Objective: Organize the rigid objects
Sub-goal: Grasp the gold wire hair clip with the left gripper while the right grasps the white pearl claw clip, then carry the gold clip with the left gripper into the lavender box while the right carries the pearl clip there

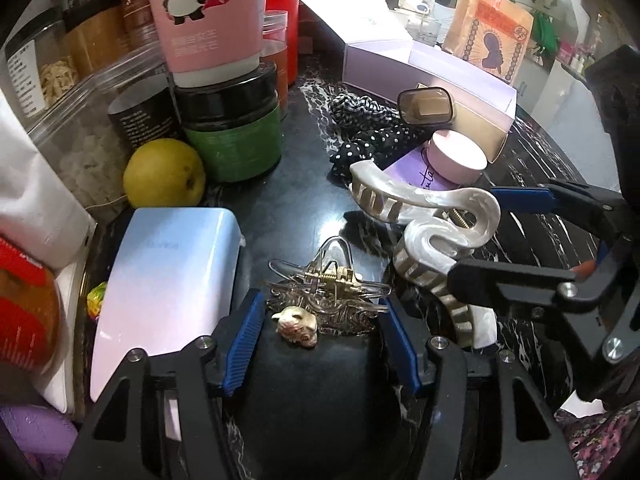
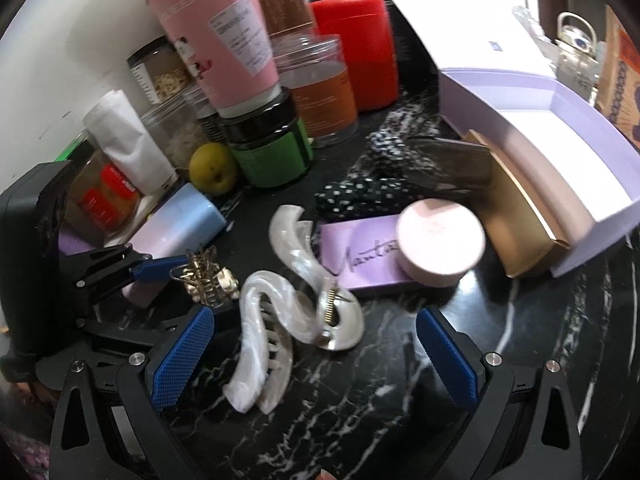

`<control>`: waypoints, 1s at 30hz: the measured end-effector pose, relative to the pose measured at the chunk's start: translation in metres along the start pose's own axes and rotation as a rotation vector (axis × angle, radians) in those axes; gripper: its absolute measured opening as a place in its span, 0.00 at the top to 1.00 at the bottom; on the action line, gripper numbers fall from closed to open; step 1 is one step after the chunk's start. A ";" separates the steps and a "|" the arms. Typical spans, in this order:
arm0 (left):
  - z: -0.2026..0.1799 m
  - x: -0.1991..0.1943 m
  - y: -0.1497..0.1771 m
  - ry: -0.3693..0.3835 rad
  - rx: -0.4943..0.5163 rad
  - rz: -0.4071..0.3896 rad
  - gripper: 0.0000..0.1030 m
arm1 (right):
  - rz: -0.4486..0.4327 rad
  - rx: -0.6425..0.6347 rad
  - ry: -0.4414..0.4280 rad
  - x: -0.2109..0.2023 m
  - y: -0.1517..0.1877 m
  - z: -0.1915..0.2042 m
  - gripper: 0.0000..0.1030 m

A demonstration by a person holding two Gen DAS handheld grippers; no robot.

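A gold wire hair clip [image 1: 332, 284] with a small cream ornament [image 1: 298, 326] lies on the black marble top. My left gripper [image 1: 322, 340] is shut on it, its blue pads pressing the clip's two sides. In the right wrist view the same clip [image 2: 208, 278] sits at the left against a blue fingertip [image 2: 160, 268] of that gripper. A large pearl-white claw clip [image 2: 280, 296] lies between the wide pads of my open right gripper [image 2: 316, 360], nearer the left pad, with no pad touching it. The left wrist view shows the right gripper [image 1: 474, 236] straddling that claw clip [image 1: 424, 204].
A pale blue-and-pink box [image 1: 168, 280], a yellow pear [image 1: 164, 178], a green jar [image 1: 236, 140] and a pink tube [image 1: 204, 12] crowd the left. Behind lie polka-dot scrunchies [image 1: 372, 140], a pink round tin [image 2: 440, 242] on a purple card [image 2: 360, 260], a gold box [image 2: 520, 224] and an open lavender box [image 2: 592, 168].
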State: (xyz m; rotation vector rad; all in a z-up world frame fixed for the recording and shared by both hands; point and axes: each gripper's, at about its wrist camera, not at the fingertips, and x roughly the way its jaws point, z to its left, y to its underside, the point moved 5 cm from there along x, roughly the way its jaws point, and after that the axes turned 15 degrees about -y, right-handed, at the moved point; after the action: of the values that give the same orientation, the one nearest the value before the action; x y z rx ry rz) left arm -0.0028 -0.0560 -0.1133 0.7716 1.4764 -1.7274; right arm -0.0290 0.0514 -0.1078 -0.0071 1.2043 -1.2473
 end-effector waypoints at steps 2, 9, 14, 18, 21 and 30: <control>0.000 0.000 0.002 -0.004 0.000 -0.001 0.43 | 0.005 -0.014 -0.009 0.003 0.000 0.003 0.02; 0.001 -0.001 0.005 -0.004 -0.009 0.005 0.43 | 0.049 -0.011 -0.012 0.017 0.007 -0.003 0.22; -0.001 -0.003 0.006 -0.014 0.000 -0.004 0.43 | 0.023 -0.051 -0.015 0.017 0.010 0.000 0.34; -0.004 -0.004 0.006 -0.031 0.012 -0.003 0.43 | -0.005 -0.052 -0.040 0.013 0.016 -0.001 0.34; -0.008 -0.007 0.006 -0.030 0.016 -0.006 0.43 | -0.019 -0.063 -0.015 0.004 0.023 -0.001 0.34; -0.033 -0.018 -0.004 -0.005 0.051 -0.039 0.43 | -0.071 -0.010 0.015 -0.029 0.039 -0.010 0.34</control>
State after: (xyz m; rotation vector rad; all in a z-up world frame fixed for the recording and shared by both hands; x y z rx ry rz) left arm 0.0035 -0.0205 -0.1017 0.7692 1.4579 -1.8007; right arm -0.0037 0.0940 -0.1153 -0.0486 1.2319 -1.3054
